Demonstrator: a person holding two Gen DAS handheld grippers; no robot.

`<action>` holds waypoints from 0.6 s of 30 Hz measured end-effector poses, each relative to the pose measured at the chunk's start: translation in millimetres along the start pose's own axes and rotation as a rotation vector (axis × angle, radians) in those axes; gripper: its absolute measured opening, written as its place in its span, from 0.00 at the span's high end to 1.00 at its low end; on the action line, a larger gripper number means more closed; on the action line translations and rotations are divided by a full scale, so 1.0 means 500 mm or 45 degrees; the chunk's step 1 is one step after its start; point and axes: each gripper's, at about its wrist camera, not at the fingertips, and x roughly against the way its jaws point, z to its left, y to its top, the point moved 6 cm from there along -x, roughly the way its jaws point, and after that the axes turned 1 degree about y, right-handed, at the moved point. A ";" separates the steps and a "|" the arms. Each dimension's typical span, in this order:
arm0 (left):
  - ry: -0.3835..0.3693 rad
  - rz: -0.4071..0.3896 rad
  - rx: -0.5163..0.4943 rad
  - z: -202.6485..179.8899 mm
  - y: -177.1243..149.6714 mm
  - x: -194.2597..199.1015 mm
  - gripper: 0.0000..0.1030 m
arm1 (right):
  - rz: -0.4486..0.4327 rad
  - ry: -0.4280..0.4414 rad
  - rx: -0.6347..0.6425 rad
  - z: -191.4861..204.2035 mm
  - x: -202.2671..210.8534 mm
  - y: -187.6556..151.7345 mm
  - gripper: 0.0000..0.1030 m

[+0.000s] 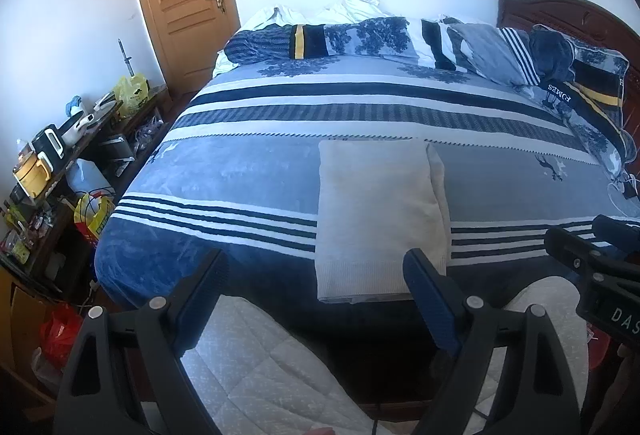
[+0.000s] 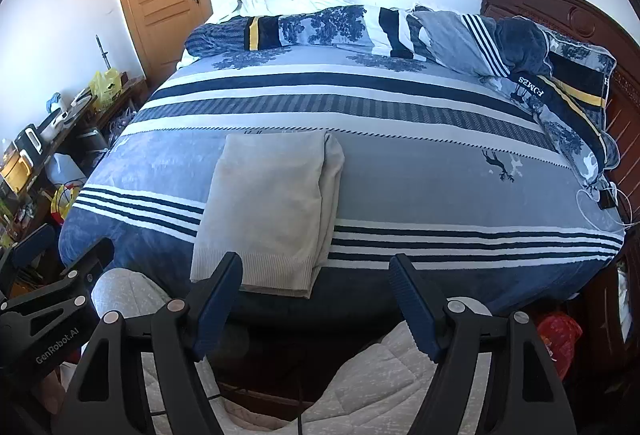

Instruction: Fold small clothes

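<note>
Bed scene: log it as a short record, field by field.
garment: cream sweater, folded, flat near the bed's front edge
surface: striped blue bedspread
left hand-held gripper: open, empty, back from the sweater
right hand-held gripper: open, empty, not touching it
far side: rumpled duvet, pillows
left of bed: cluttered shelf

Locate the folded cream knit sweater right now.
The folded cream knit sweater lies flat on the blue striped bedspread at the bed's near edge, centre-right in the left wrist view, centre-left in the right, ahead of both open grippers.
</note>
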 end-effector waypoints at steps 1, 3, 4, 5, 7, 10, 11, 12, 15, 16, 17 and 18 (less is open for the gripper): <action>0.001 0.000 0.000 0.000 0.000 0.000 0.15 | -0.001 0.000 -0.001 0.000 0.000 0.001 0.23; 0.008 -0.002 0.003 0.001 0.001 -0.001 0.15 | -0.004 -0.001 -0.006 -0.001 0.000 0.001 0.23; 0.008 -0.001 0.007 0.002 0.000 -0.002 0.15 | -0.002 0.000 -0.007 -0.002 -0.001 0.001 0.23; 0.006 0.002 0.009 0.003 0.000 -0.003 0.15 | 0.000 0.000 -0.007 -0.002 -0.003 0.001 0.23; 0.008 0.006 0.012 0.004 0.001 -0.007 0.15 | 0.002 0.003 -0.006 -0.001 -0.004 0.001 0.22; 0.007 0.014 0.011 0.003 0.000 -0.012 0.15 | 0.006 0.007 -0.004 0.001 -0.007 0.000 0.22; 0.008 0.015 0.010 0.002 -0.001 -0.014 0.15 | 0.008 0.007 -0.004 -0.001 -0.009 0.000 0.22; 0.008 0.017 0.007 0.001 -0.001 -0.016 0.15 | 0.010 0.006 -0.003 -0.001 -0.010 0.000 0.22; 0.007 0.027 0.004 0.000 -0.004 -0.022 0.15 | 0.020 0.012 -0.010 -0.003 -0.017 0.000 0.22; 0.007 0.030 0.004 0.001 -0.006 -0.024 0.15 | 0.023 0.012 -0.012 -0.003 -0.019 0.000 0.22; 0.008 0.033 0.003 0.001 -0.007 -0.027 0.15 | 0.027 0.010 -0.012 -0.003 -0.022 0.000 0.22; 0.008 0.036 0.002 0.000 -0.008 -0.029 0.15 | 0.029 0.010 -0.012 -0.004 -0.024 0.000 0.22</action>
